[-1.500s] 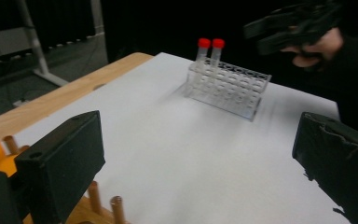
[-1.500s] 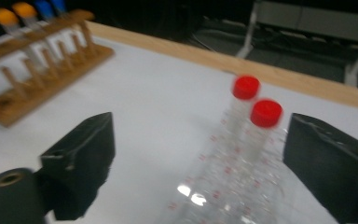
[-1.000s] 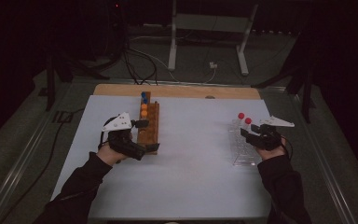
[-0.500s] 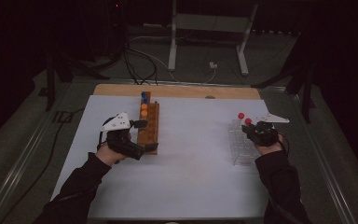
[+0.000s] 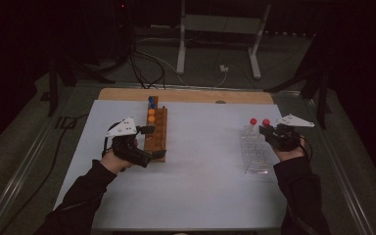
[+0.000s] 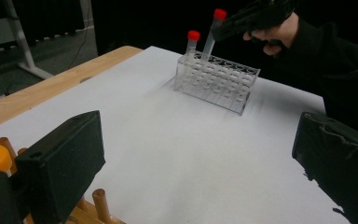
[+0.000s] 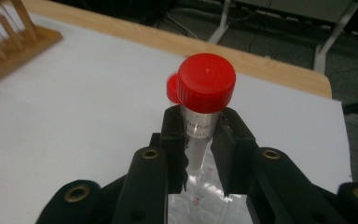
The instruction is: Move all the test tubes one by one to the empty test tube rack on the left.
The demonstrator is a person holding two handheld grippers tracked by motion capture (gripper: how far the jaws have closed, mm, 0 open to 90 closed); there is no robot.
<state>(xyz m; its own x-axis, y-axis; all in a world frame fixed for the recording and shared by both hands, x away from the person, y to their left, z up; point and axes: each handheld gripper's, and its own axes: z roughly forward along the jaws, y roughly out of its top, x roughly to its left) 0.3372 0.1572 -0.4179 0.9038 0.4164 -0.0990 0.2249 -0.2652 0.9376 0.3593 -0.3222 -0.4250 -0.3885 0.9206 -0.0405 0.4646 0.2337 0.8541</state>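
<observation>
Dark floor with cables and a metal stand surrounds a wooden table point(image 5: 186, 95) topped by a white sheet point(image 5: 196, 166).

At the right gripper point(image 7: 200, 133), the two black jaws are clamped on the clear body of a red-capped tube point(image 7: 206, 83), just under its cap. Grey print runs across the tube between the jaws, but it is too blurred and too hidden to read. From the left gripper view the held tube point(image 6: 213, 29) leans, its lower end still inside the clear plastic rack point(image 6: 216, 81). A second red-capped tube point(image 6: 192, 41) stands upright in the rack just beside it, at the rack's far end. Small red marks show on the rack top beneath the right jaws; they cannot be read. In the high view the right gripper point(image 5: 274, 133) sits over the far end of the rack point(image 5: 255, 154), which lies near the sheet's right edge.

The left gripper point(image 6: 196, 163) has its jaws spread wide with only bare sheet between them. In the high view it point(image 5: 144, 144) rests against the left side of a wooden peg rack point(image 5: 157, 139), which carries orange-capped tubes point(image 5: 151, 115) and blue-capped tubes point(image 5: 151, 101) at its far end. The two racks stand well apart.
</observation>
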